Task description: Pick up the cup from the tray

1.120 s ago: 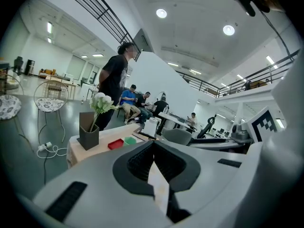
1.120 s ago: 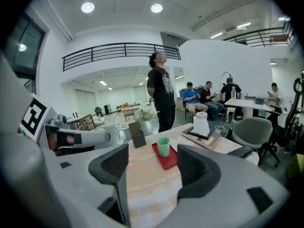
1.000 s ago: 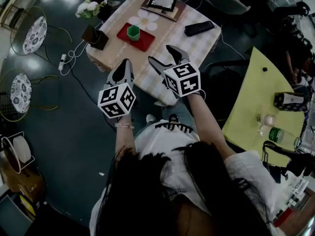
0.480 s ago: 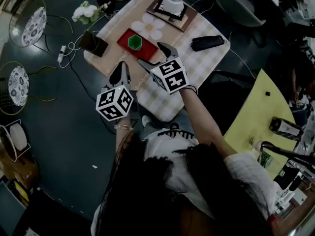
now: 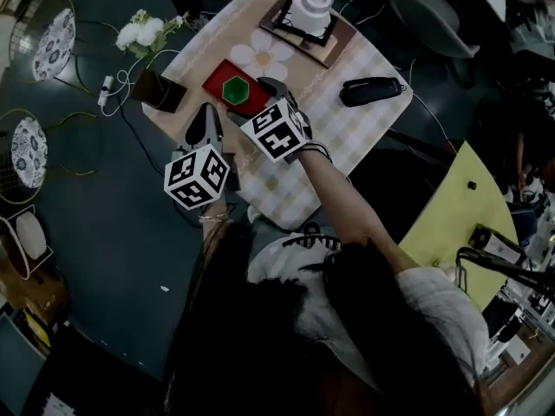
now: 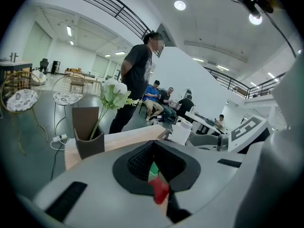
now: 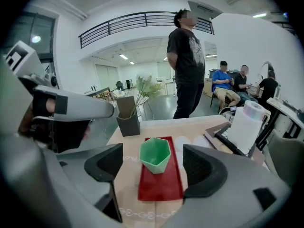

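Note:
A green faceted cup point(image 5: 235, 89) point(image 7: 156, 154) stands upright on a red tray point(image 5: 218, 78) point(image 7: 161, 186) on the checked table. My right gripper point(image 5: 254, 102) point(image 7: 156, 175) is at the tray's near end, open, its jaws having just been opening. The cup stands just ahead of the pads point(image 7: 108, 164), untouched, and nothing is between them. My left gripper point(image 5: 206, 121) point(image 6: 155, 167) hovers at the table's near left edge, shut and empty. Only a sliver of green and red shows past its jaws.
A brown vase point(image 5: 160, 89) point(image 7: 127, 118) with white flowers stands left of the tray. A white roll point(image 5: 312, 7) point(image 7: 247, 125) on a dark frame, a flower mat point(image 5: 260, 56) and a black case point(image 5: 371, 89) lie beyond. A person point(image 7: 187, 65) stands behind the table.
Both grippers have moved forward and down toward the table. The right one has reached the tray's near end with its jaws spread wider. The left has come up to the table edge.

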